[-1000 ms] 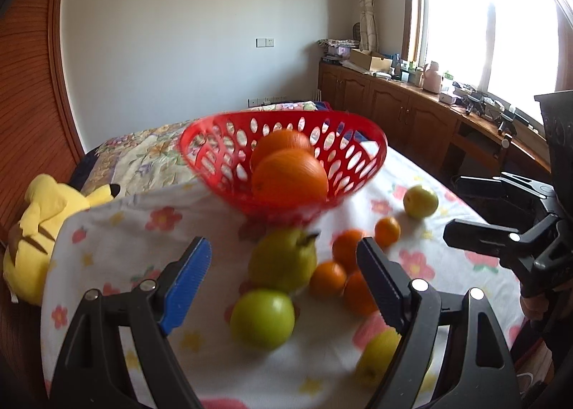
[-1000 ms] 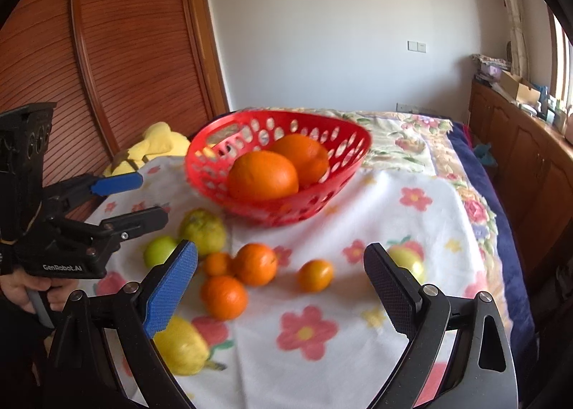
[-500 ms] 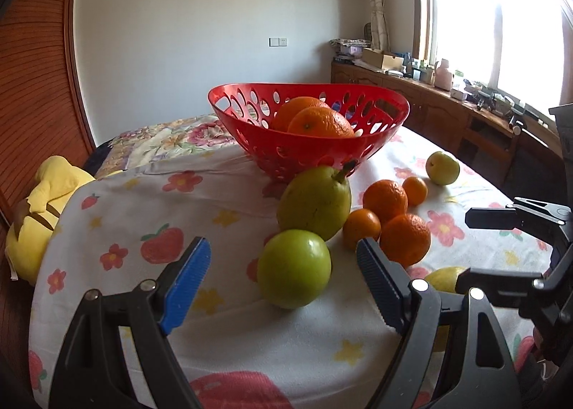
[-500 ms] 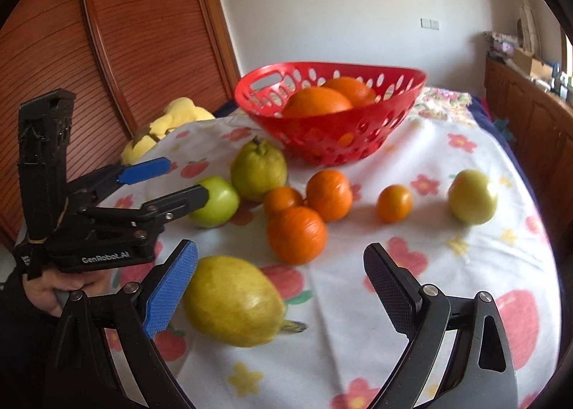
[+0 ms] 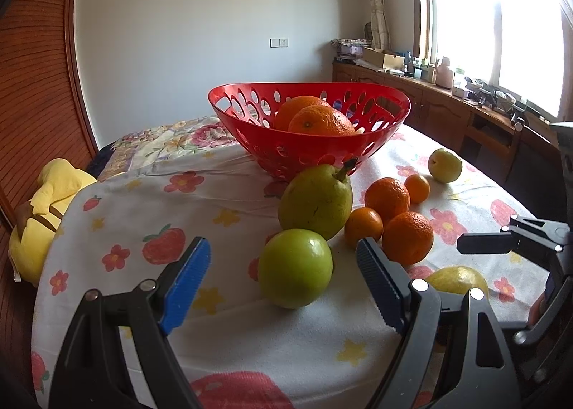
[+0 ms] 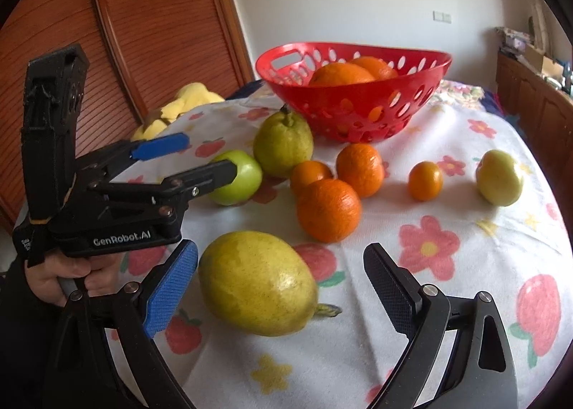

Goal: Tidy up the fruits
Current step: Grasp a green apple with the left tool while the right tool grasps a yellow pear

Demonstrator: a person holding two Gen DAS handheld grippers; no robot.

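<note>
A red perforated basket [image 5: 311, 151] [image 6: 358, 101] holds two oranges at the back of the flowered tablecloth. In front lie a green pear [image 5: 315, 201] [image 6: 283, 144], a green apple [image 5: 295, 267] [image 6: 238, 176], several oranges [image 5: 406, 237] [image 6: 327, 210], a small yellow-green apple [image 5: 445, 165] [image 6: 499, 177] and a big yellow pear [image 6: 258, 282] [image 5: 456, 279]. My left gripper [image 5: 283, 276] [image 6: 204, 158] is open around the green apple. My right gripper [image 6: 283, 283] is open around the yellow pear; one of its fingers [image 5: 483, 243] shows in the left wrist view.
A yellow plush toy [image 5: 43, 208] [image 6: 179, 105] lies at the table's left edge beside a wooden slatted wall. A wooden sideboard [image 5: 465, 115] with clutter runs under the window on the right. A floral-covered bed lies behind the basket.
Both grippers have dropped low and moved forward to the fruit: the left one now brackets the green apple, the right one brackets the yellow pear. Both stay open.
</note>
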